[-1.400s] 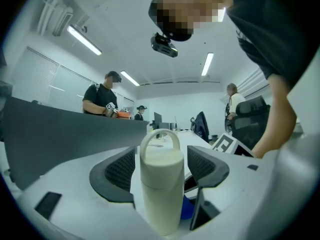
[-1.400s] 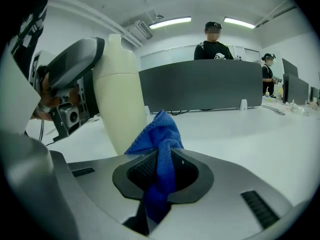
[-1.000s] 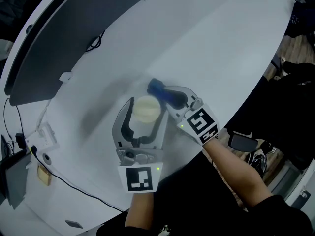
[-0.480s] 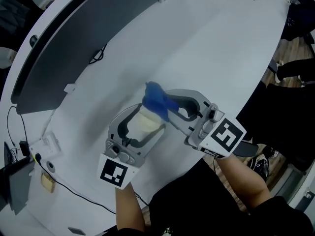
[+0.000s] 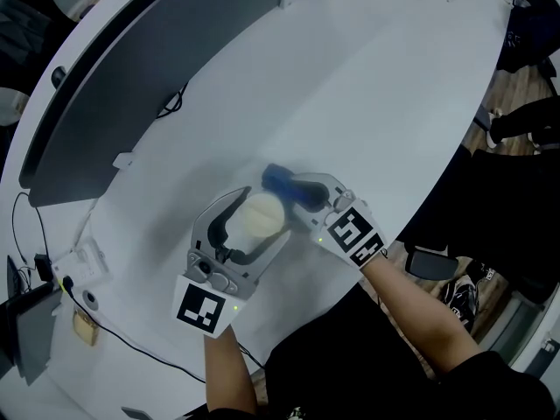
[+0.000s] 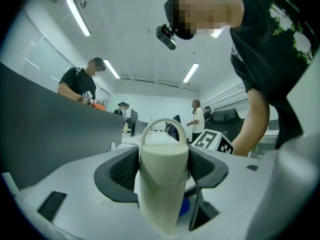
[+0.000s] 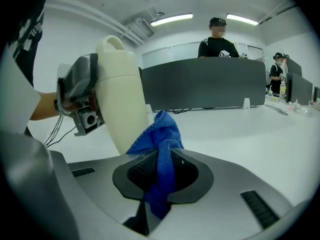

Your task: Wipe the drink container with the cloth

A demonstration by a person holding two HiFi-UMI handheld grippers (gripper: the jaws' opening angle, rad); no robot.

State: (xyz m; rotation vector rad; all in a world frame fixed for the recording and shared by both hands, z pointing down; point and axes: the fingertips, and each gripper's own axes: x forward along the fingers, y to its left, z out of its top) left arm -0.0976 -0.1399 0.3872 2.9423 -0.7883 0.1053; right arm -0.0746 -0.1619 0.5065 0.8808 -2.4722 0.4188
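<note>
1. Head view: Over a white surface (image 5: 385, 103), the left hand-held gripper (image 5: 254, 224) clamps a cream drink container (image 5: 262, 208) seen from above. The right hand-held gripper (image 5: 297, 191) comes in from the right with a blue cloth (image 5: 278, 179) just beside the container's top. This view does not show whether the container's base rests on the surface.

2. Left gripper view: The jaws are closed on the drink container (image 6: 162, 184), their dark pads pressed against both sides below its lid. A loop handle (image 6: 163, 129) arches over the lid. A sliver of the cloth (image 6: 184, 207) shows low at the container's right side, with the right hand-held gripper's marker cube (image 6: 212, 141) behind it.

3. Right gripper view: The right hand-held gripper (image 7: 159, 171) is clamped on the cloth (image 7: 160, 144), which bunches out past the jaws and appears to touch the lower side of the drink container (image 7: 120, 99). The container leans slightly in the grip of the left hand-held gripper (image 7: 80, 94).

4. Progress: Both grasps are made and the cloth is at the container, so the wiping looks to be under way. No mark or wet patch shows how much has been covered. The lid and the side away from the cloth probably remain to be wiped.
</note>
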